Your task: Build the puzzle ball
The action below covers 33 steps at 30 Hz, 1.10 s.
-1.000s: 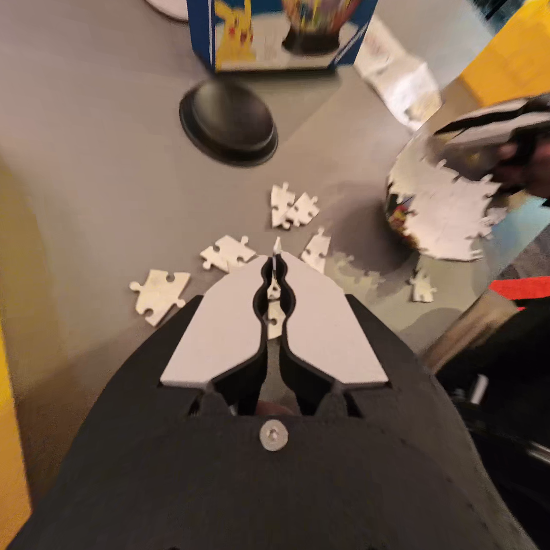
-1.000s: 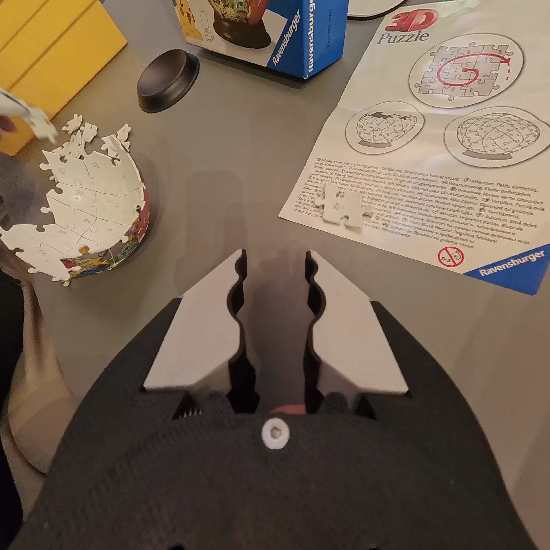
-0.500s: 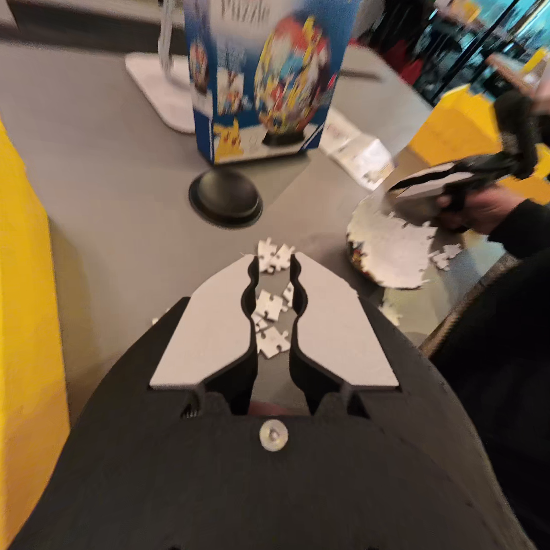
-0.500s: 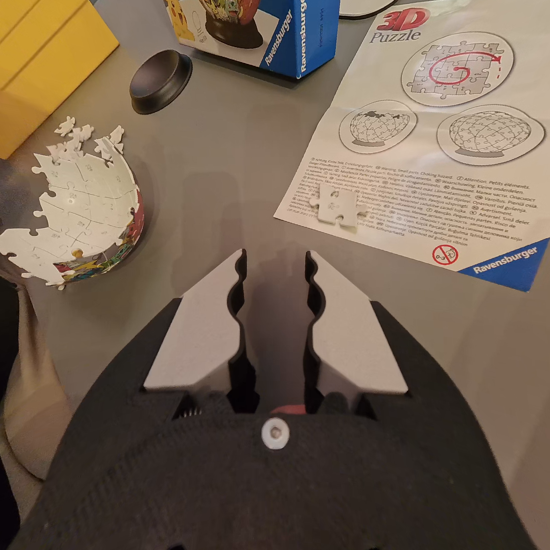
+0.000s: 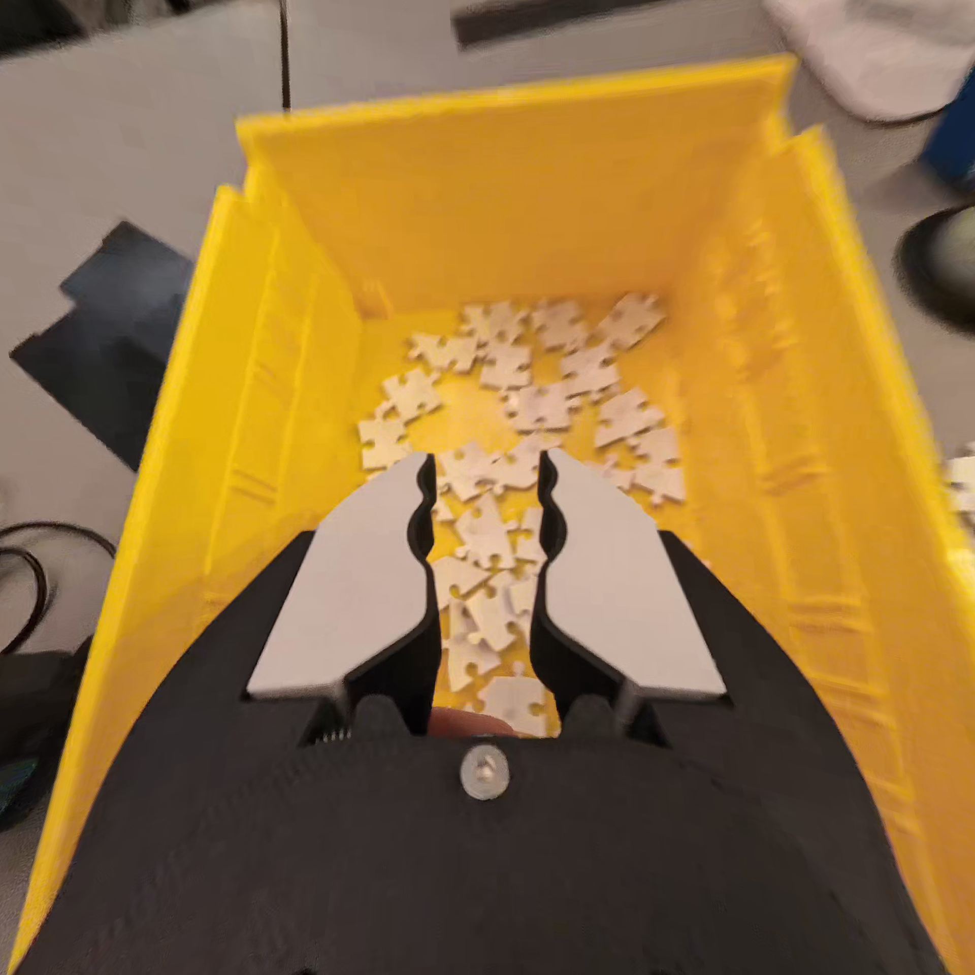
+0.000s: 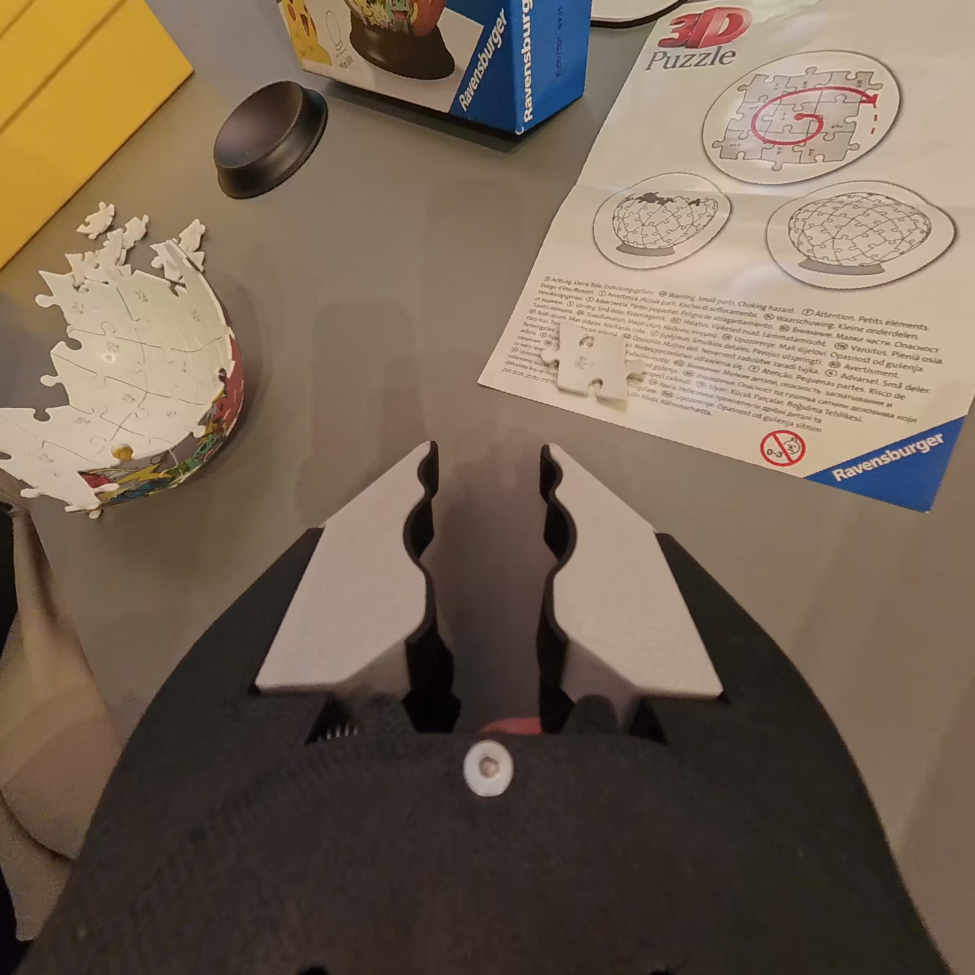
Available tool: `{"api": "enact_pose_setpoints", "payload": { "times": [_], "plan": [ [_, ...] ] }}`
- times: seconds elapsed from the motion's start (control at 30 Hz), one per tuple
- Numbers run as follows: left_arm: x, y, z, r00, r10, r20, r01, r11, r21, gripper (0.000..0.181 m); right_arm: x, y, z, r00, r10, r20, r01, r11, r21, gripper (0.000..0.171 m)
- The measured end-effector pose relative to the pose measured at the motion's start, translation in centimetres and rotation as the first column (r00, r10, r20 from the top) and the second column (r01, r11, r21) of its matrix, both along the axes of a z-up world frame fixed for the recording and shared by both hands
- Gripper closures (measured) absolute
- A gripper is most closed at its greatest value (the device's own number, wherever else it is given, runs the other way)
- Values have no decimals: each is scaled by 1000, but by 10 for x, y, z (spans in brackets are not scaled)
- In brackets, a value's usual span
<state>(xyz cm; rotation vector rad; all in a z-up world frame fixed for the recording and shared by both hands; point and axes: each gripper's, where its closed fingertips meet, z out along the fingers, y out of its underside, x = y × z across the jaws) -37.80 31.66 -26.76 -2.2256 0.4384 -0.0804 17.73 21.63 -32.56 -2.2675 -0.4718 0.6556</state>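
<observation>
My left gripper (image 5: 486, 464) is open and empty, held above a yellow bin (image 5: 506, 190) with several loose white puzzle pieces (image 5: 538, 406) on its floor. My right gripper (image 6: 488, 448) is open and empty above the grey table. The half-built puzzle ball (image 6: 137, 380), white inside and coloured outside, lies to its left. A single white puzzle piece (image 6: 588, 366) lies on the instruction sheet (image 6: 765, 253) ahead and to the right. A few loose pieces (image 6: 116, 237) lie behind the ball.
The black ball stand (image 6: 269, 140) and the blue puzzle box (image 6: 464, 53) stand at the back of the table. A yellow bin wall (image 6: 79, 105) is at the far left. In the left wrist view the stand (image 5: 944, 264) shows right of the bin, a black object (image 5: 105, 337) left of it. The grippers' ends are close to 55 cm from one another.
My left gripper was shut on a piece one second ago, then opened, let it go and swung left from the table pieces to above the yellow bin. The right gripper has barely moved.
</observation>
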Motion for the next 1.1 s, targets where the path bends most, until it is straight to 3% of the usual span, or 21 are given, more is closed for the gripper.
{"api": "enact_pose_setpoints", "payload": {
  "times": [0.13,0.4,0.47,0.8,0.97,1.1],
  "plan": [
    [-16,19,-21,995,60,-74,-67,993,-94,146,0,1,0,1000,-3,-1,3,1000,-2,135],
    [-33,21,-57,986,115,-122,-148,941,-305,150,1,1,0,1000,-3,-3,3,1000,-2,135],
    [-37,22,-64,977,102,-185,-158,935,-318,147,0,0,0,1000,0,-4,0,1000,-2,135],
    [-23,29,-64,989,67,-130,-100,957,-272,168,-1,-1,3,1000,12,-21,-12,1000,9,135],
    [-28,26,-41,993,86,-80,-102,969,-225,177,-1,-1,3,1000,14,-24,-14,1000,11,135],
    [-57,12,-40,963,146,-225,-202,947,-251,174,-1,-1,3,1000,17,-26,-16,1000,8,134]
  ]
}}
